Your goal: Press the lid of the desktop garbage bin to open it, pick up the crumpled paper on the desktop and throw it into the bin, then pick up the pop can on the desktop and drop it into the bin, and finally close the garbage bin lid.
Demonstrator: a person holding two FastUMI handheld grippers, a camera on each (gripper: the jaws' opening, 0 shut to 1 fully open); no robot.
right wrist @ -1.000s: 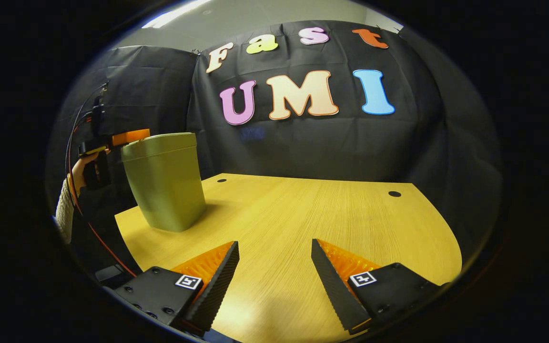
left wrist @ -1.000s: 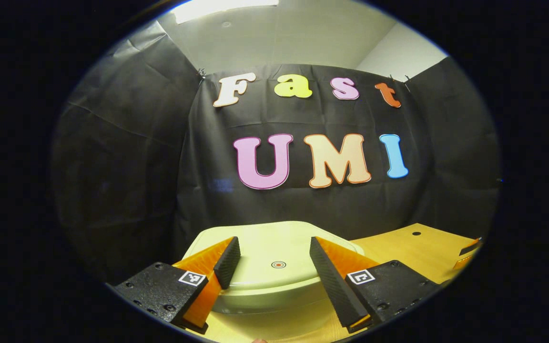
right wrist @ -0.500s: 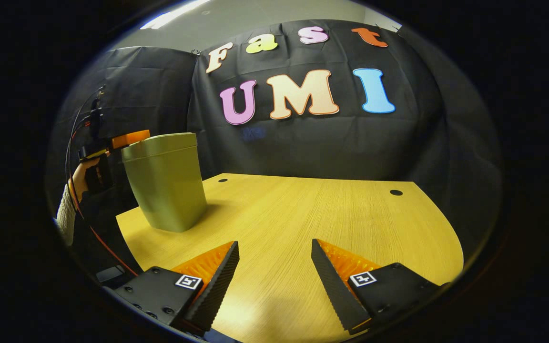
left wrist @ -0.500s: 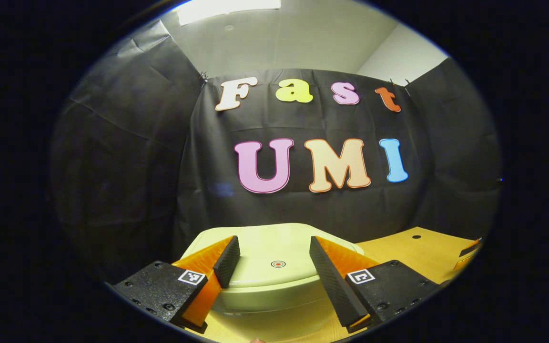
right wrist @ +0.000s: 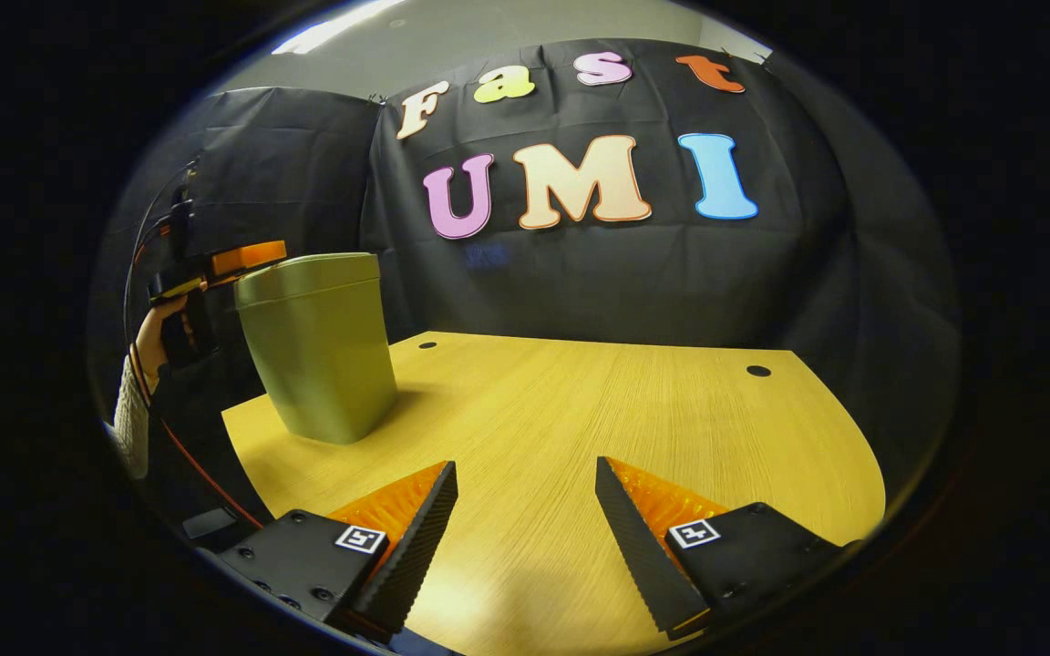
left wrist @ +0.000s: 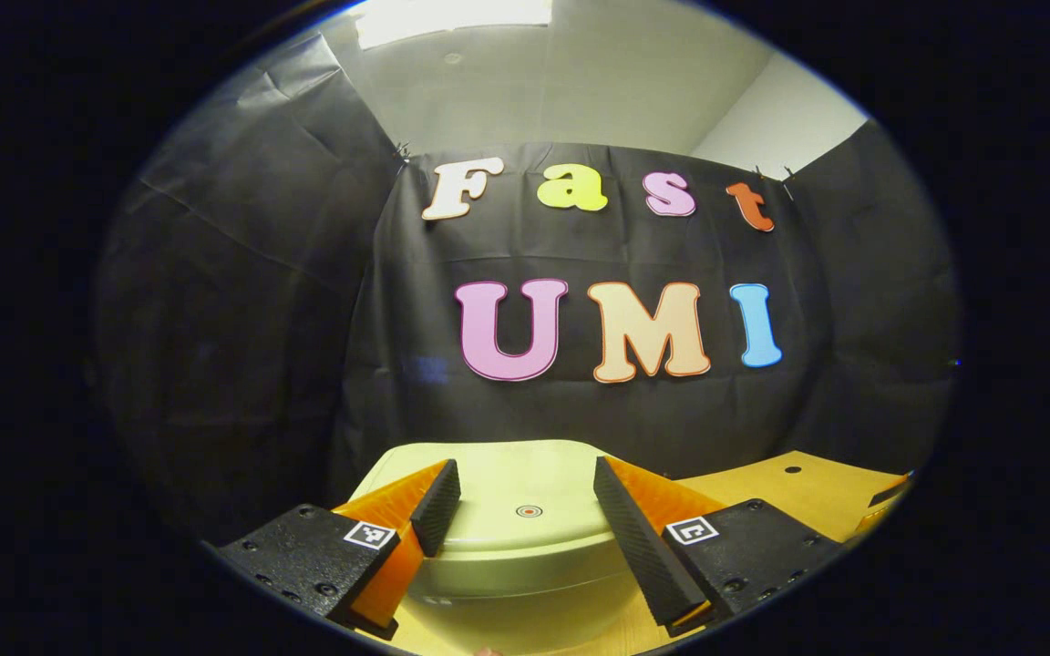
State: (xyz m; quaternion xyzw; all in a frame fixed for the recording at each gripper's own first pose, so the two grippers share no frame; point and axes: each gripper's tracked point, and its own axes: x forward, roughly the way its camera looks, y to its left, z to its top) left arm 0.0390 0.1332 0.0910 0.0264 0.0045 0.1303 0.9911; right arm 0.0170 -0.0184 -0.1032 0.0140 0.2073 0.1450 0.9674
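the left gripper (left wrist: 525, 497) has tipped up slightly over the last second, fingers spread apart over the closed bin lid (left wrist: 511, 528), which lies just under and between its tips. the right gripper (right wrist: 525, 501) waits wide open over bare desk (right wrist: 634, 410). the task looks nearly finished.

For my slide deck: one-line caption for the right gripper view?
Open right hand-held gripper over the wooden desk; left hand-held gripper at the closed green bin.
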